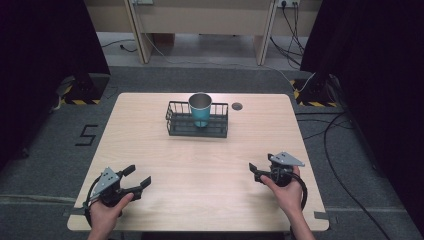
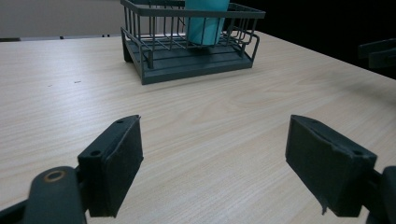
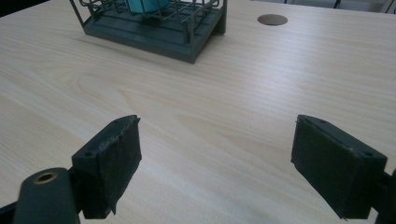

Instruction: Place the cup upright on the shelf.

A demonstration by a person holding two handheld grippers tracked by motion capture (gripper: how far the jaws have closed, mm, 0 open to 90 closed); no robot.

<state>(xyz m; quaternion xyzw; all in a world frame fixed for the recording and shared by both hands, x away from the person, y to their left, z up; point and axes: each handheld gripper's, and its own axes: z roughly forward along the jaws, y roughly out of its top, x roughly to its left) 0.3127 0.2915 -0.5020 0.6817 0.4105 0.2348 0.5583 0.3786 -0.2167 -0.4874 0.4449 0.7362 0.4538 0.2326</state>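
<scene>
The left tongs (image 1: pixel 139 178) and right tongs (image 1: pixel 256 171) are held low in the frame, jaws spread wide and empty, apparently poised before a reach. Between them bare tabletop (image 1: pixel 200 165) is seen. Well apart, at upper centre, a teal cup (image 1: pixel 200 110) is stood upright inside a dark wire basket (image 1: pixel 175 120). No labels can be read there.
</scene>
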